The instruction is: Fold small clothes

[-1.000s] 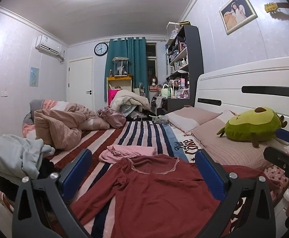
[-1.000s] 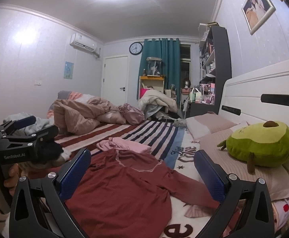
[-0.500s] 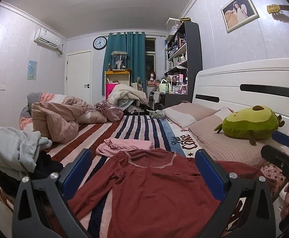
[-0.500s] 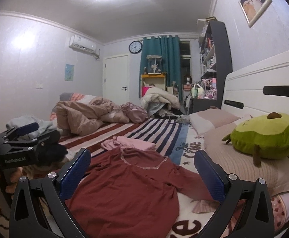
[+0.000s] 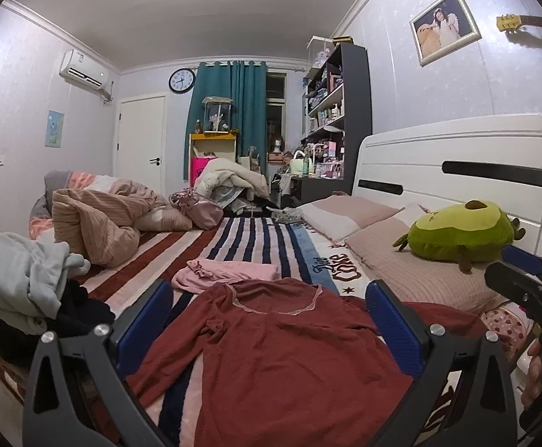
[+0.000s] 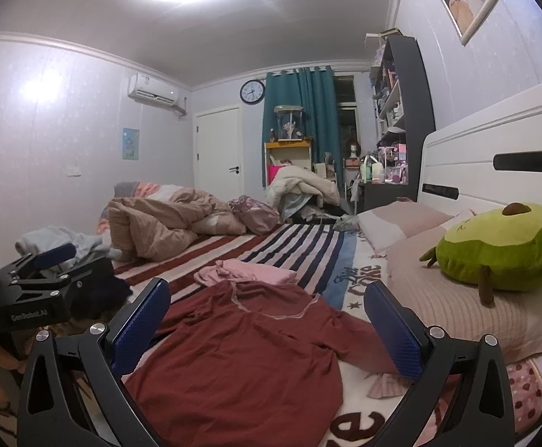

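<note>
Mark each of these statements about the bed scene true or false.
1. The red long-sleeved top lies spread flat on the bed. True.
2. The left hand-held gripper is shut on the top. False: it is open, holding nothing.
3. A folded pink garment lies just beyond the top's neckline. True.
4. The avocado plush toy sits on the floor. False: it rests on a pillow by the headboard.
5. The right hand-held gripper is open. True.
</note>
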